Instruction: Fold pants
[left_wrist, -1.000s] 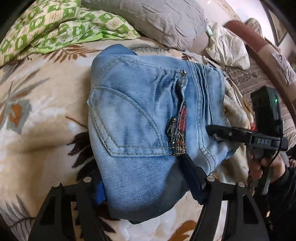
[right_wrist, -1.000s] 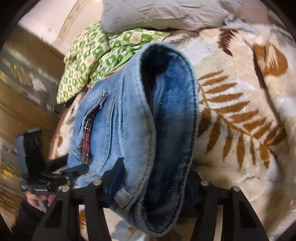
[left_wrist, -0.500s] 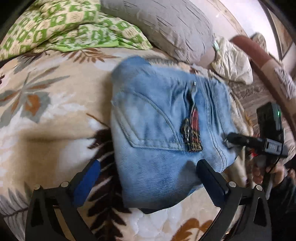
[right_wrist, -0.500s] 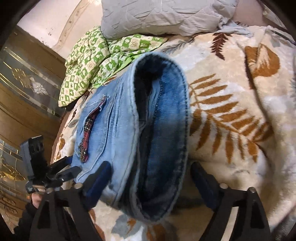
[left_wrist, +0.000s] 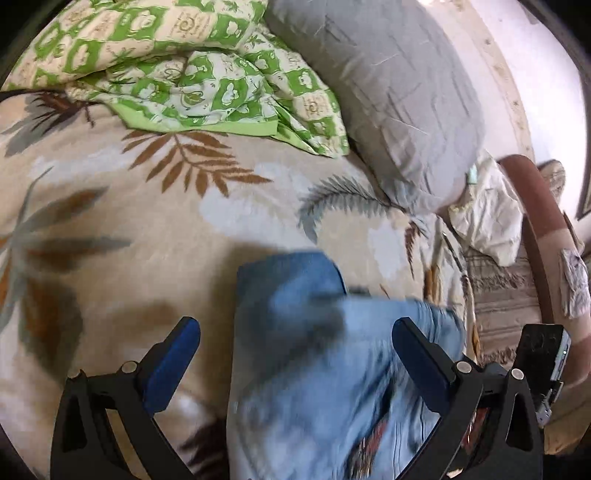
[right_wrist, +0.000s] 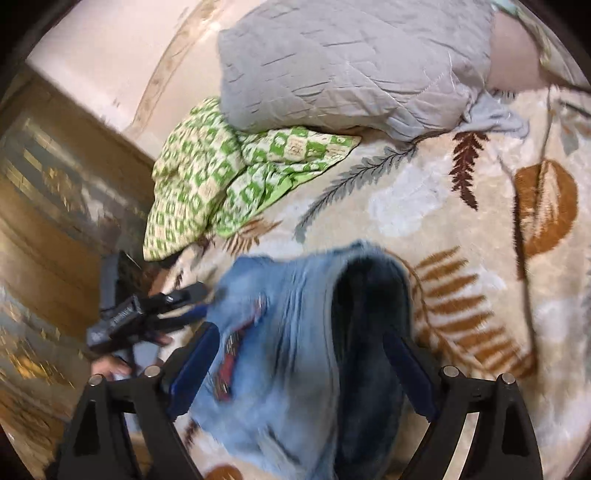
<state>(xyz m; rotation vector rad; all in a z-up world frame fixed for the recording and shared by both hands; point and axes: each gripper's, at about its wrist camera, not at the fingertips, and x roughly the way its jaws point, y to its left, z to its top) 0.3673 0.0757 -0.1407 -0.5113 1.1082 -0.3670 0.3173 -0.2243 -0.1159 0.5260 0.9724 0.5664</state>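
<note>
Left gripper (left_wrist: 295, 354): we find it wide open, blue pads (left_wrist: 173, 365) spread well apart; it holds nothing. The folded pants (left_wrist: 317, 376) lie below and between the pads, neither pad pressing on them

Right gripper (right_wrist: 303, 365): jaws wide apart, blue pads (right_wrist: 195, 365) on either side of the pants (right_wrist: 280, 350), no grip that we can see; whether the pads brush the denim the blur hides

Pants: light blue denim, folded into a compact bundle, lying on the bed (left_wrist: 155, 236). From the right wrist view we see the dark open end of the bundle (right_wrist: 365, 302) and a red patterned strip (right_wrist: 229, 362) on the top face

Bed: cream blanket with brown and grey leaf print

Quilt (left_wrist: 192, 70): green and cream checks, crumpled, beyond the pants

Pillow (left_wrist: 388, 92): grey, against the wall, just beside the quilt

Writing: the left gripper's body (right_wrist: 125, 317), seen from the right wrist view, bears a label too blurred for us to read; no other lettering legible

Hand (right_wrist: 110, 369): part of one shows under the left gripper
</note>
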